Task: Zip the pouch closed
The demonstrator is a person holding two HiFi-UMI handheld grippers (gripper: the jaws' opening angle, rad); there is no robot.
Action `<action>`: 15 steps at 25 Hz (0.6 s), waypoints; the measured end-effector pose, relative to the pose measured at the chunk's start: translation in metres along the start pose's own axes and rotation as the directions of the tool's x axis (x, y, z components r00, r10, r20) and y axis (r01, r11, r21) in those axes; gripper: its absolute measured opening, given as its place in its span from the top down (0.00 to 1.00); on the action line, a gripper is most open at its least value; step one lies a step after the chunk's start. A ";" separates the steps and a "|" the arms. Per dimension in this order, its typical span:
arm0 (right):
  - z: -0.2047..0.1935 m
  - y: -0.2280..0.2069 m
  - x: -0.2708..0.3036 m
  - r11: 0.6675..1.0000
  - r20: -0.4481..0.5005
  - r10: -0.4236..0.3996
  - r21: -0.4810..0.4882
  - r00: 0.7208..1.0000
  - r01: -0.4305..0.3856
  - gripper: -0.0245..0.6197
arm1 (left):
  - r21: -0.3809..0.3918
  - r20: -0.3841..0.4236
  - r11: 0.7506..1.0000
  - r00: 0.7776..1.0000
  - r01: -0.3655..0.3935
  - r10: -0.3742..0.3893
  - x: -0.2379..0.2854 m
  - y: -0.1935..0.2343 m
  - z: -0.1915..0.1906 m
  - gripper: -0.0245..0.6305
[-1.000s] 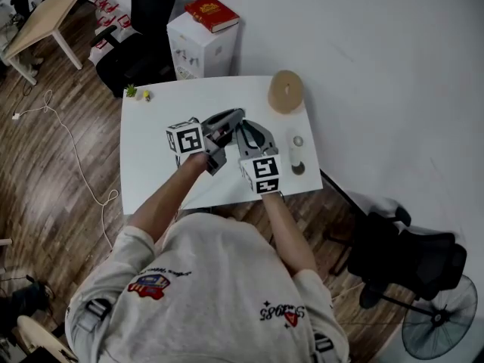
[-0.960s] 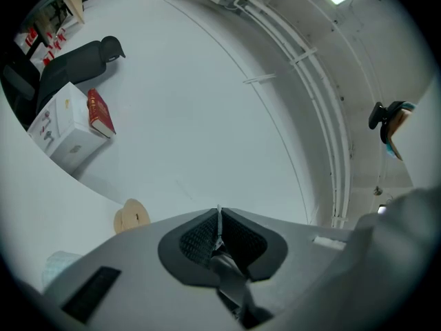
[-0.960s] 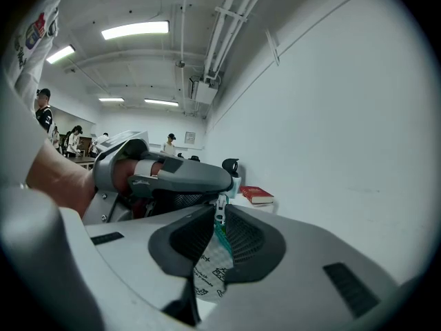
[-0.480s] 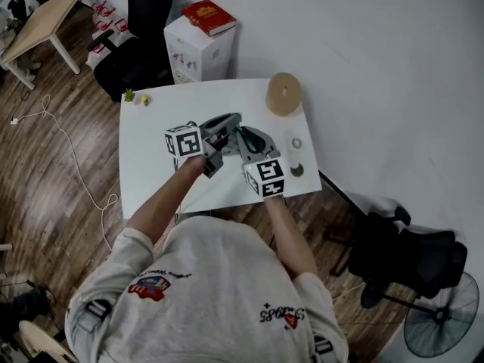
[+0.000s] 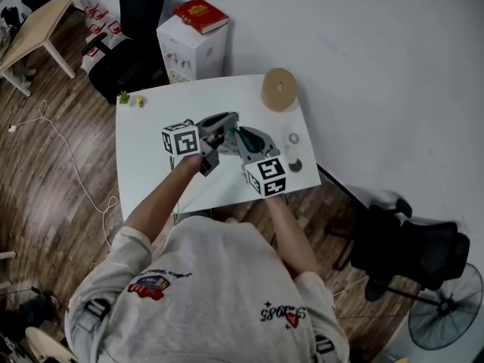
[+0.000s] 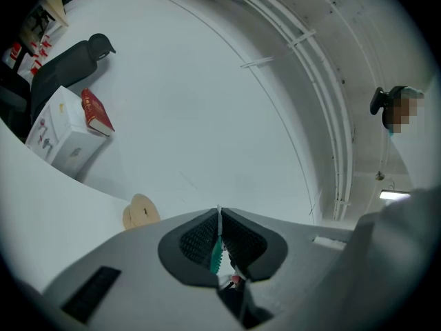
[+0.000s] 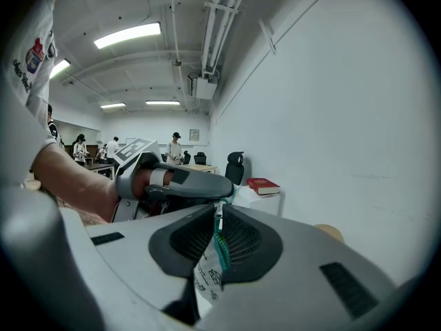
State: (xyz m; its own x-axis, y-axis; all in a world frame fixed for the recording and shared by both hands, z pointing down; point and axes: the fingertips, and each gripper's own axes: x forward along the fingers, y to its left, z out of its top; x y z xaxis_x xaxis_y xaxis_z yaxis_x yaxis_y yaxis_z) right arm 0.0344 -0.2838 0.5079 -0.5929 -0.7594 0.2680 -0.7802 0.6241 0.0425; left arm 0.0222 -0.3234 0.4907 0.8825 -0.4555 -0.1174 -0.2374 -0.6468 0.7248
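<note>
The pouch (image 5: 236,132), above the table (image 5: 151,165), was mostly hidden in the head view. Its teal edge was seen clamped by the left gripper (image 6: 219,216) in that gripper's view; printed film, pinched by the right gripper (image 7: 219,212), appeared only in its view.

Matt grey plastic shells on both the left tool (image 6: 219,216) and the right tool (image 7: 219,209), with dark, ribbed, rubbery-looking pads (image 7: 244,240). The pouch (image 7: 205,276) reads as thin printed plastic film, with a teal toothed plastic edge. Table (image 5: 151,169): smooth matt white. Floor (image 5: 45,187): wood planks, slight sheen. Book (image 5: 200,15): glossy red cover. Sweatshirt (image 5: 212,278): soft grey cloth.
</note>
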 end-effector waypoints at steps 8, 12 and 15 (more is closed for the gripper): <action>-0.005 -0.009 -0.007 1.000 0.001 -0.014 0.004 1.000 0.014 0.90 | 0.012 -0.023 1.000 1.000 0.007 -0.007 0.012 -0.002 -0.007 0.94; -0.008 -0.011 -0.010 1.000 0.002 -0.018 0.006 1.000 0.018 0.91 | 0.011 -0.034 1.000 0.999 0.017 -0.016 0.015 -0.003 -0.010 0.94; -0.009 -0.013 -0.013 1.000 0.001 -0.022 0.005 1.000 0.022 0.91 | 0.004 -0.025 1.000 1.000 0.018 -0.018 0.018 -0.004 -0.010 0.94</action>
State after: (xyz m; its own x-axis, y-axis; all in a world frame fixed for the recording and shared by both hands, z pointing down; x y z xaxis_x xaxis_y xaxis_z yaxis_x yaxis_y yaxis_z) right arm 0.0537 -0.2805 0.5121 -0.5755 -0.7734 0.2656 -0.7943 0.6059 0.0433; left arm 0.0428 -0.3224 0.4926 0.8967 -0.4279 -0.1133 -0.2227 -0.6572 0.7200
